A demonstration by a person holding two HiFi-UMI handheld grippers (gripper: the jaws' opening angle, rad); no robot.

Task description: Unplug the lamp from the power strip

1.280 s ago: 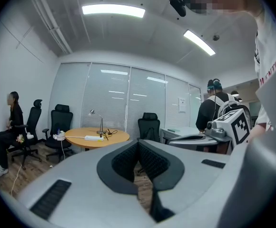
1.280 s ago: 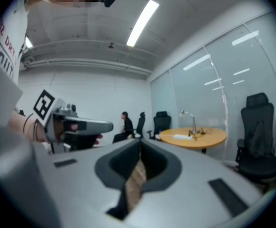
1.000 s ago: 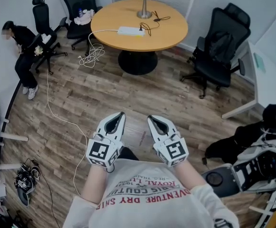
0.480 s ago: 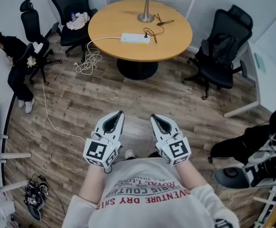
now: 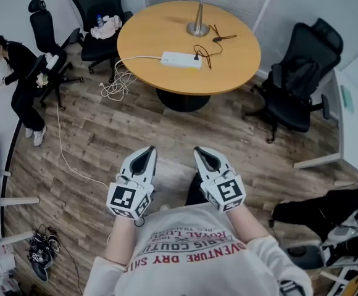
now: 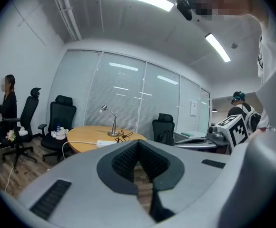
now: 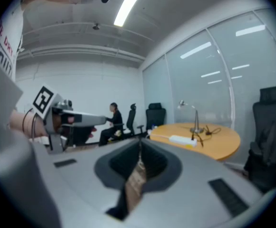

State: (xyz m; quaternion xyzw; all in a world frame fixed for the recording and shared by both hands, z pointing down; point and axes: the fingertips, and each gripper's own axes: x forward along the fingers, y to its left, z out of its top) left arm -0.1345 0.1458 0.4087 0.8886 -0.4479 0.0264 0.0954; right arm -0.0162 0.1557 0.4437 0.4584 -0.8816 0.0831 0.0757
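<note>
The silver desk lamp (image 5: 197, 24) stands at the far side of the round wooden table (image 5: 154, 29). Its black cord (image 5: 207, 52) runs in loops to a plug in the white power strip (image 5: 181, 60) on the table. Both grippers are held side by side in front of the person's chest, well short of the table. My left gripper (image 5: 148, 152) is shut with nothing in it, and so is my right gripper (image 5: 201, 152). The left gripper view shows the lamp (image 6: 113, 125) and strip (image 6: 105, 143) far off past the left gripper (image 6: 138, 148). The right gripper view shows the lamp (image 7: 195, 120) and strip (image 7: 182, 140).
Black office chairs (image 5: 299, 79) stand to the table's right and at its back left (image 5: 102, 11). A person (image 5: 20, 73) sits at the far left. The strip's white cable (image 5: 114, 82) lies coiled on the wooden floor. A dark bag (image 5: 318, 208) lies at right.
The table, lamp and strip have shifted slightly nearer and to the right in the head view. Both grippers keep their place before the chest, still shut.
</note>
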